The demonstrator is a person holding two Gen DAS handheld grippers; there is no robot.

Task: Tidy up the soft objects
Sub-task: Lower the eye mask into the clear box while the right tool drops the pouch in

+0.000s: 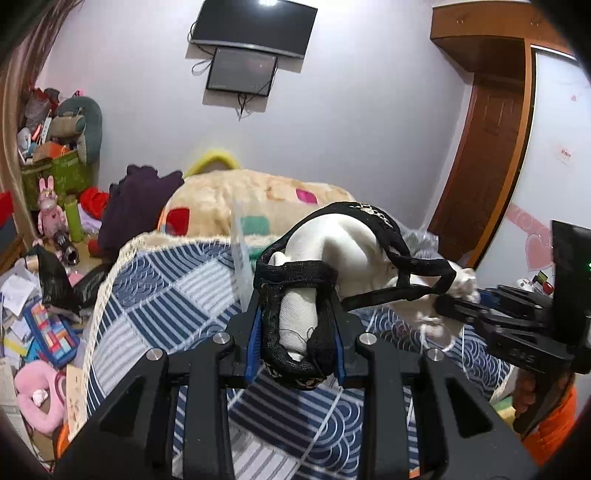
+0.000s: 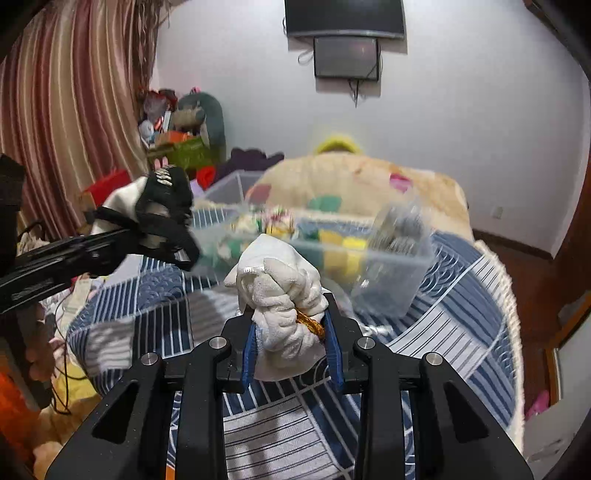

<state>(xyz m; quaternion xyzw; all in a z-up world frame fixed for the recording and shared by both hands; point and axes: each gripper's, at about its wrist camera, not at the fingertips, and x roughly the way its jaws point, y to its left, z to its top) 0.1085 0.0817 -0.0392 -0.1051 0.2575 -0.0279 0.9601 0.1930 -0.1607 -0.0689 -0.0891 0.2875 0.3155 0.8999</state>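
- The left gripper point(image 1: 298, 334) is clamped on one end of a white cloth garment point(image 1: 345, 243) trimmed with black straps point(image 1: 417, 266); the pinched end bunches between the 2 blue-lined fingers point(image 1: 255, 332), which hide its lower edge.
- The right gripper point(image 2: 291, 345) is clamped on the opposite white end of the same garment point(image 2: 280, 295), a wad with a gold-coloured scrap point(image 2: 310, 325) caught at 1 finger; what the scrap is cannot be told.
- Seen from the left wrist, the right gripper point(image 1: 458, 301) enters from the right edge, its body cut off by the frame; the garment hangs stretched between both tools above the bed.
- Seen from the right wrist, the left gripper point(image 2: 173, 247) and its black-strapped end point(image 2: 162, 206) are smeared by motion blur.
- 1 clear plastic bin point(image 2: 391, 273) sits on the blue patterned bedspread point(image 2: 461, 314) just behind the garment; its contents, yellow and green shapes, are too blurred to count or name. In the left view only 1 thin wall of the bin point(image 1: 240, 251) shows, the rest hidden behind the garment.
- 1 cream fleece blanket point(image 1: 258, 199) with coloured patches lies heaped beyond the bin.
- 2 dark screens point(image 1: 255, 26) hang on the wall, the upper one cut off at the top.
- 1 pink plush rabbit point(image 1: 50, 206) stands amid floor clutter at left, too jumbled to count.
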